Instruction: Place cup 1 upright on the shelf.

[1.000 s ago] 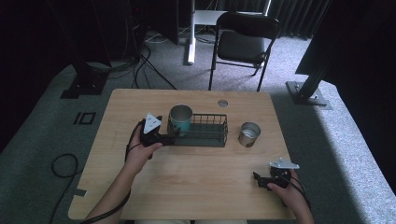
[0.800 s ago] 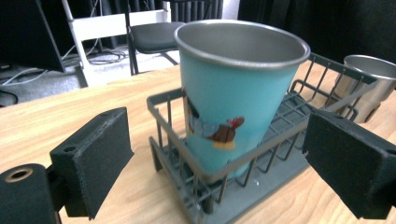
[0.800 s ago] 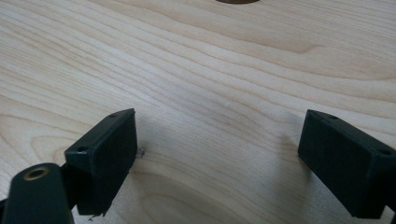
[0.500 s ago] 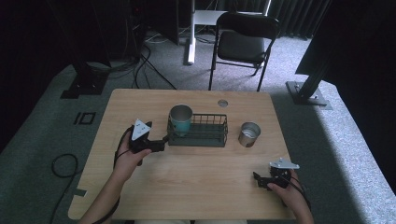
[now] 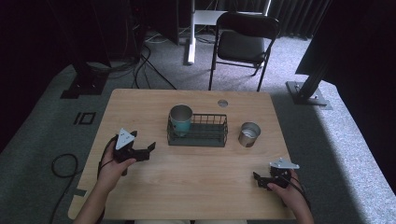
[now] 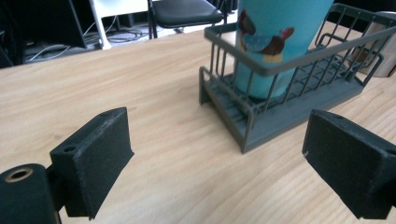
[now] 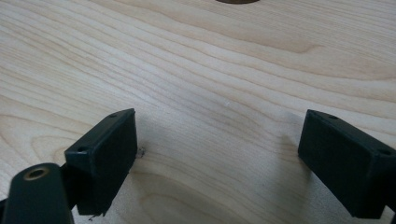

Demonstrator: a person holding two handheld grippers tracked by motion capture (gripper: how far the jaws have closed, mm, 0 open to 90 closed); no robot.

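Wooden surface point(image 5: 196, 186): teal cup point(image 5: 180, 119) upright in wire basket point(image 5: 205, 137), left end; left gripper point(image 5: 145, 150) near, fingers wide, empty; right gripper point(image 5: 259, 179) resting apart, fingers wide.

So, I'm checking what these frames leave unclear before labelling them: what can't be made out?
- Teal cup: its rim, cut off by the left gripper view's top edge.
- Steel cup: contents too small to tell in the high view.
- Wire basket: its far end, cut off by the right edge.

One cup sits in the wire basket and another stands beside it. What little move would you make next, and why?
Probably reach the right gripper, open and empty, toward the metal cup standing on the table outside the wire basket. The teal cup is already in the basket, and the left gripper is open, clear of it.
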